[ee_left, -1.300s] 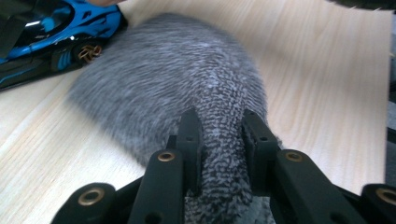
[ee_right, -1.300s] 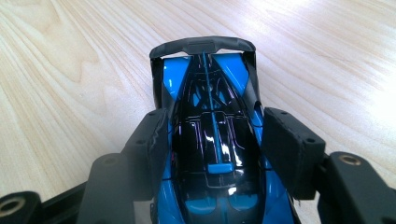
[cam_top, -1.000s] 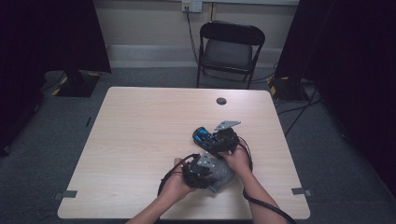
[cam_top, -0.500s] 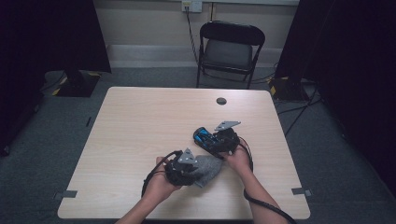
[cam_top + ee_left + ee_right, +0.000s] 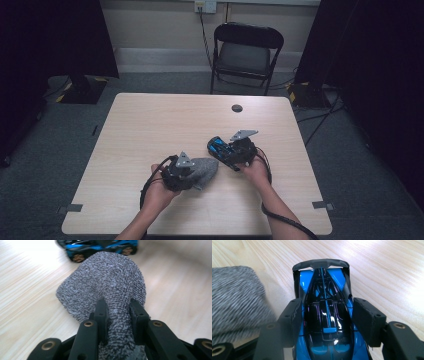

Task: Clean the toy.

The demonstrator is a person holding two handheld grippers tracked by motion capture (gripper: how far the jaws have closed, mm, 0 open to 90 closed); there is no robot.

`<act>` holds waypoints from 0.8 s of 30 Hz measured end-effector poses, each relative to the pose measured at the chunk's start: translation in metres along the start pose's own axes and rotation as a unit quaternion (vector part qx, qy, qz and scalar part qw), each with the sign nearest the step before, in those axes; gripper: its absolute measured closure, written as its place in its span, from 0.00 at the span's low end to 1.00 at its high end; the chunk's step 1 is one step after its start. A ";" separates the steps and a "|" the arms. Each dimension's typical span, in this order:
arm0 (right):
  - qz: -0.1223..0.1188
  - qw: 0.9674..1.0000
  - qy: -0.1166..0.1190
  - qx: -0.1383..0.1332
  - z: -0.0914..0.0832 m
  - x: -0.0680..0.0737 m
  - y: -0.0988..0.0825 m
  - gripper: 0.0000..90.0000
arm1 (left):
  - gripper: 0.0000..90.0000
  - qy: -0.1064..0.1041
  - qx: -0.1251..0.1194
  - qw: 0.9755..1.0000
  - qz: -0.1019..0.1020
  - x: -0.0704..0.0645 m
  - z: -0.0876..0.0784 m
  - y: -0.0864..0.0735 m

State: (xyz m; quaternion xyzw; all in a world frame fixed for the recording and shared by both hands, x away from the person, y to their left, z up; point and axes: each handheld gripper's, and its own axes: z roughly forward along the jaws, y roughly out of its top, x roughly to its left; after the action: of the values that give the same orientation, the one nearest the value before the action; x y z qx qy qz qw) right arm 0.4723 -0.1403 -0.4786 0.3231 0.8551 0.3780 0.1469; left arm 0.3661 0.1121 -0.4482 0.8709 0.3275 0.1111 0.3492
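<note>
Left gripper point(image 5: 117, 312) pinching grey sock point(image 5: 107, 282), toe toward toy car point(image 5: 100, 246)

L claw point(image 5: 192, 172) on grey sock point(image 5: 205, 170), R claw point(image 5: 231, 156) on toy car point(image 5: 222, 149)

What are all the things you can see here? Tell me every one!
toy car: 1, blue and black, on the table right of centre, between the right tool's jaws
sock: 1, speckled grey, on the table near the front, pinched by the left tool
table: 1, light wood, middle of the room
small round disc: 1, dark, at the table's far edge
folding chair: 1, black, behind the table
wall outlet: 1, pale, on the wall above the chair
left tool: 1, black, closed on the sock
right tool: 1, black, closed on the toy car
hands: 2, at the near edge
</note>
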 end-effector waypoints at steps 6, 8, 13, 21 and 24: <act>-0.001 1.000 0.000 -0.001 -0.001 0.000 -0.001 0.46 | 0.77 0.007 0.012 1.000 -0.008 -0.006 0.010 -0.005; 0.000 1.000 0.000 0.000 -0.001 0.000 -0.001 0.46 | 0.74 0.005 0.012 1.000 -0.012 -0.007 0.010 -0.004; 0.002 1.000 0.002 -0.001 -0.001 -0.001 -0.002 0.45 | 0.59 -0.011 -0.004 1.000 -0.017 -0.011 0.004 -0.001; -0.002 1.000 -0.004 0.002 -0.002 0.000 -0.001 0.42 | 0.47 0.005 -0.031 0.999 -0.009 -0.001 -0.015 0.003; -0.009 1.000 -0.005 0.003 -0.004 0.000 -0.002 0.37 | 0.43 0.016 -0.025 0.999 -0.016 0.010 -0.017 -0.003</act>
State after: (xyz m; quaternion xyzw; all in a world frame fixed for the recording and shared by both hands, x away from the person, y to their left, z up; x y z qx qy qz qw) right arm 0.4698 -0.1436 -0.4771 0.3180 0.8582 0.3727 0.1535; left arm 0.3647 0.1293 -0.4382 0.8547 0.3443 0.1272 0.3670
